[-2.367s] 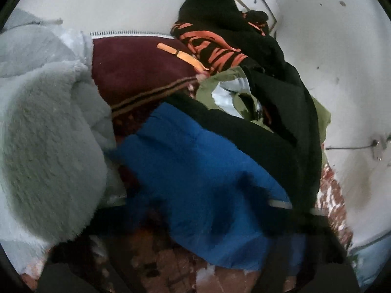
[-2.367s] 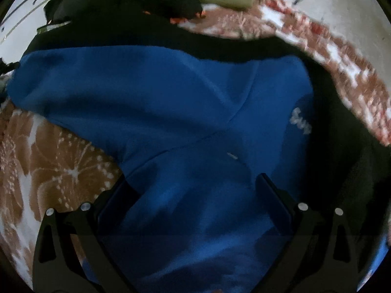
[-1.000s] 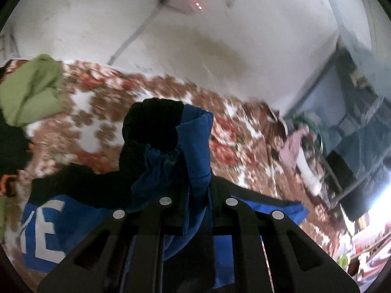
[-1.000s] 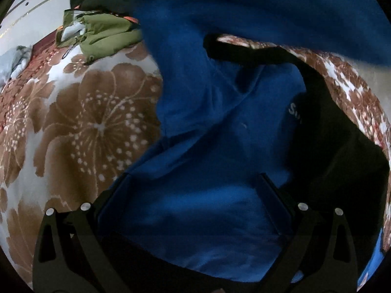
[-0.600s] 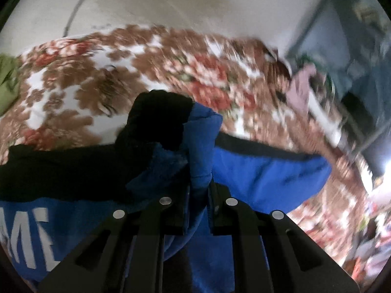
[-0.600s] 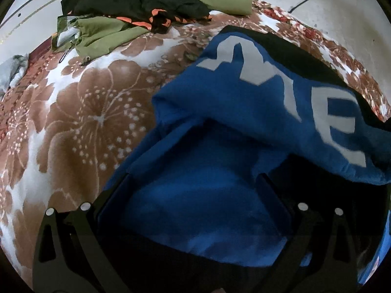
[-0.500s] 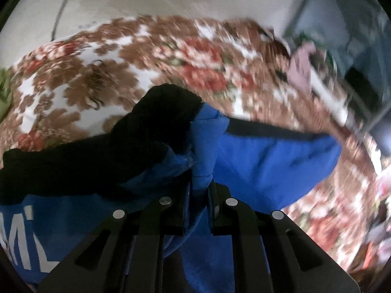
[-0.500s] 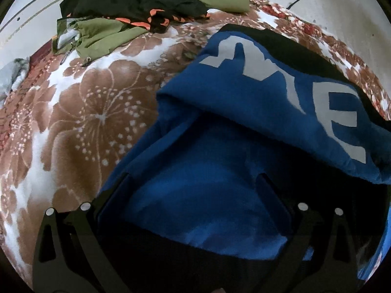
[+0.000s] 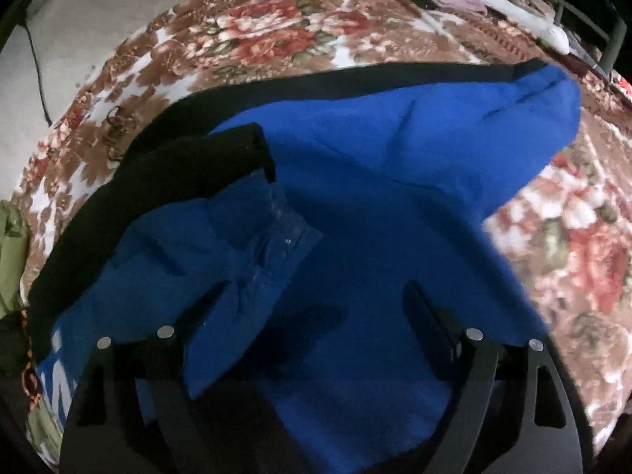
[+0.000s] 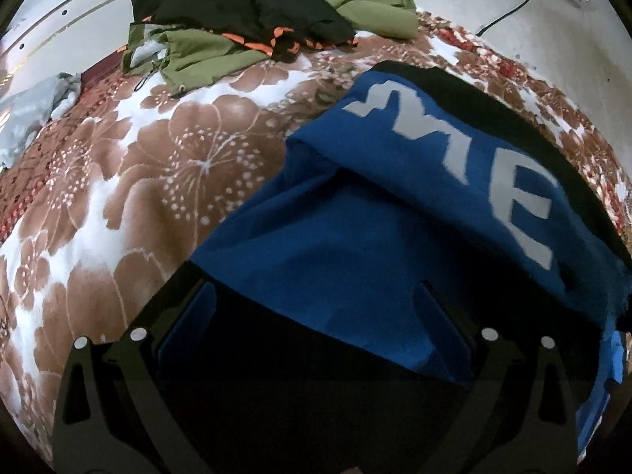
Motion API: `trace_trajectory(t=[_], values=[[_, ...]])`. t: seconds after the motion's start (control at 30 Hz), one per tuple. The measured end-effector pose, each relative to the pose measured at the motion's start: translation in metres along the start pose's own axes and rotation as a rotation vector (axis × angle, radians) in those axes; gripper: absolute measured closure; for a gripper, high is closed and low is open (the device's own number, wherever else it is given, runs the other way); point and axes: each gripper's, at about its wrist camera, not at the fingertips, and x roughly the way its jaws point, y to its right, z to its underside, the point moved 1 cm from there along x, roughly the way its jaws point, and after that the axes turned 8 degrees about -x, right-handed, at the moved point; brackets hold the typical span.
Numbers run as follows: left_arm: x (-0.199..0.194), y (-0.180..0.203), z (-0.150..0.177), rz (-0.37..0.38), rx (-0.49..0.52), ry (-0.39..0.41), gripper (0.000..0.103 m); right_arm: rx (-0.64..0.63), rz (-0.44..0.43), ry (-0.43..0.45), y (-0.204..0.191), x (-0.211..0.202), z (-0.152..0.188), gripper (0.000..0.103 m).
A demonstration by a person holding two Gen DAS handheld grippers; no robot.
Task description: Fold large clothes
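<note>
Left view: my left gripper [image 9: 312,308] has its fingers spread wide, with nothing pinched between them. The hoodie [image 9: 375,205] lies directly below and ahead of it on the floral blanket [image 9: 276,39]. It is blue with black trim. A sleeve [image 9: 221,260] lies bunched across the body, its black cuff [image 9: 237,150] pointing away from me. A black band [image 9: 355,79] runs along the garment's far edge. One blue corner reaches out to the right over the blanket. At the far left edge I see a sliver of green cloth [image 9: 12,245].

Right view: my right gripper [image 10: 316,316] also has its fingers spread, gripping nothing. The hoodie [image 10: 335,260] fills the space between and beyond the fingers. A fold of it with large white letters [image 10: 454,146] lies over the blue layer beneath, on the right half of the view. Black fabric sits nearest the camera between the fingers; I cannot tell whether the fingertips touch the cloth.

Far end of the blanket [image 10: 118,197]: a heap with a green jacket [image 10: 205,55] and a black garment [image 10: 245,8] with orange stripes on top of it. A grey fleece [image 10: 31,106] lies at the left edge, well apart from the hoodie. A cable [image 10: 509,8] runs down the wall [image 10: 553,39] behind.
</note>
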Motion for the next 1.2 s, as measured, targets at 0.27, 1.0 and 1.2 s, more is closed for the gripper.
trace_trajectory(t=[0.27, 1.0, 1.2], values=[[-0.134, -0.083, -0.050, 0.039, -0.047, 0.178, 0.011, -0.067, 0.120, 0.090, 0.048, -0.045, -0.013, 0.005], [-0.005, -0.319, 0.086, -0.026, -0.347, -0.025, 0.005, 0.334, 0.127, -0.143, 0.335, 0.020, 0.072, 0.005], [0.015, -0.328, 0.107, -0.016, -0.296, -0.050, 0.005, 0.361, 0.009, -0.021, 0.353, 0.024, 0.103, 0.005]])
